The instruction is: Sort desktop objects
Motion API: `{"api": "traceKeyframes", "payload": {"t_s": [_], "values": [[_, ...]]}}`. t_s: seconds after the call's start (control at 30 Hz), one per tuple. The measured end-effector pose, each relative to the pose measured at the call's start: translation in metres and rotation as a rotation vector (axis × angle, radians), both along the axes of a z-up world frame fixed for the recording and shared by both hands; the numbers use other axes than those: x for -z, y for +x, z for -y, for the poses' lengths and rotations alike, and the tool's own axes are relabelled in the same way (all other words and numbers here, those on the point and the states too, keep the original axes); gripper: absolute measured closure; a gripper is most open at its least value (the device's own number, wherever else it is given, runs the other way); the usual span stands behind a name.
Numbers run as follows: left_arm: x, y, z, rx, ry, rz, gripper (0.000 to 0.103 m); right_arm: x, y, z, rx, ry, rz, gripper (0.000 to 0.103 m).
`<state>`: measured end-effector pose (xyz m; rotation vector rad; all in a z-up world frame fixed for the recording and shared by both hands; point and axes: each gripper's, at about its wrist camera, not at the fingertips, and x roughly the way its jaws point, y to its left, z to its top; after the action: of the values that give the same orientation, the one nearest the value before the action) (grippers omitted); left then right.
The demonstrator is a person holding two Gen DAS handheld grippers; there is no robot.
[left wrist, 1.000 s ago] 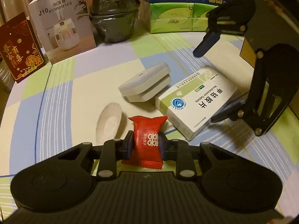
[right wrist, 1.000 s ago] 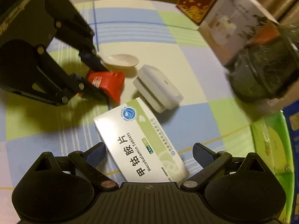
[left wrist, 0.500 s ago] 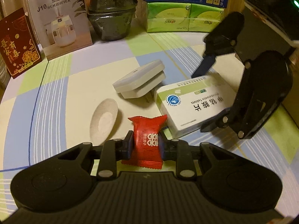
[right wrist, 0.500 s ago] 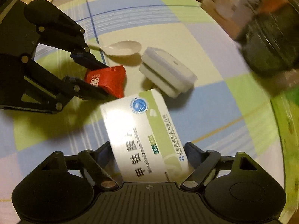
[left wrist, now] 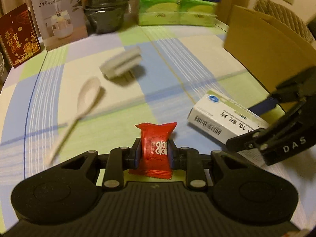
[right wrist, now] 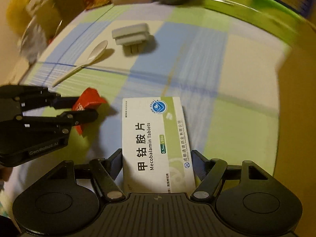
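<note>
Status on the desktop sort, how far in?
Nothing looks sorted yet. In hand: left gripper is shut on the red candy packet; right gripper is shut on the tablet box. Left on the table: the white spoon and the grey clip-like block. The cardboard box stands at right; its inside is hidden.

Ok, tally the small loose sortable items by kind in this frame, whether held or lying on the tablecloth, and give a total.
Red candy packet, in the left tool: 1
Medicine box, in the right tool: 1
White spoon, on the cloth: 1
White folded plug-like gadget, on the cloth: 1
Total: 4
</note>
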<state>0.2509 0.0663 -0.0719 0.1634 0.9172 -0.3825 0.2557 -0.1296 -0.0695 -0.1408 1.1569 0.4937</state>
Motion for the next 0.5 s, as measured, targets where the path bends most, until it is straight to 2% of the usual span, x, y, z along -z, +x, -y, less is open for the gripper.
{"api": "traceKeyframes", "payload": {"t_s": [0.23,0.27,0.33,0.5], "values": [[0.000,-0.069,0.016,0.012,0.020,0.014,0.081,0.006,-0.085,0.017,0.065,0.056,0.136,0.032],[0.001,-0.075,0.018,0.010,0.016,0.014,0.081,0.009,-0.091,0.020,0.063,0.069,0.145,0.030],[0.005,-0.087,0.022,0.009,0.016,0.024,0.080,0.013,-0.104,0.024,0.045,0.076,0.179,0.019],[0.009,-0.101,0.029,-0.016,0.027,0.061,0.078,0.018,-0.116,0.027,-0.005,0.045,0.244,0.019]]}}
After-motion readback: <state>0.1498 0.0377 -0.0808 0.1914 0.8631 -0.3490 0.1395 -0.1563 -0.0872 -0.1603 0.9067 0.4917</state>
